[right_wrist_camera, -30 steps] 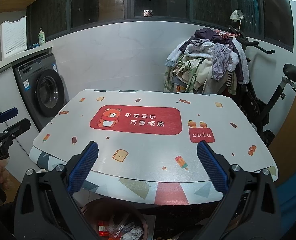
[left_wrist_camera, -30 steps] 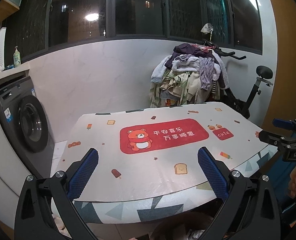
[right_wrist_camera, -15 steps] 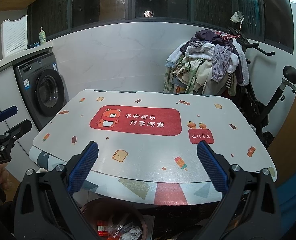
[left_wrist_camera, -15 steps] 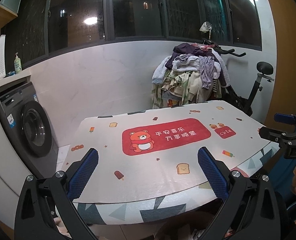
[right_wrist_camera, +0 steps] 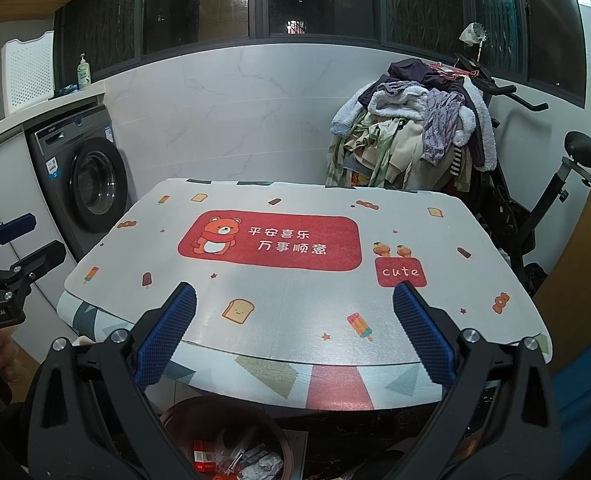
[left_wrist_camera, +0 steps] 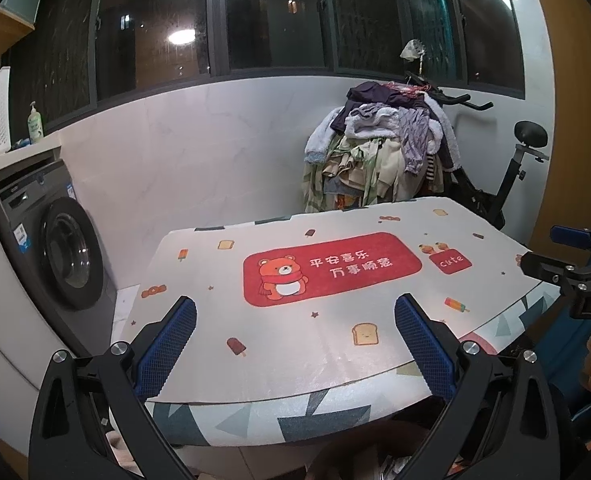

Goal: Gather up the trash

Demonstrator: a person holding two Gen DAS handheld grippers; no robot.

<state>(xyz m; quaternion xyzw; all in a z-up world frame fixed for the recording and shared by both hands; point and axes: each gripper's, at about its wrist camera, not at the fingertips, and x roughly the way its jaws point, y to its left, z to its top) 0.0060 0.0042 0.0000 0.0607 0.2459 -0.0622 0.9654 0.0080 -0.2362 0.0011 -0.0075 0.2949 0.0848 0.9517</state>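
Dark windows and a white marbled wall back a laundry corner that has barely shifted over the last second. Nothing lies on the counter (right_wrist_camera: 295,304), covered by a pale printed mat with a red bear panel. Below its near edge, the round brown bin (right_wrist_camera: 183,412) already holds wrappers (right_wrist_camera: 255,460), so collecting looks finished. Left claw (left_wrist_camera: 295,340) and right claw (right_wrist_camera: 295,328) both stay wide apart, empty.

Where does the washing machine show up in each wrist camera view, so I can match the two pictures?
Left wrist view: washing machine at the left edge, left of the table.
Right wrist view: washing machine upper left, beyond the table's far-left corner.
Shared landmark: the red bear panel on the table cover.
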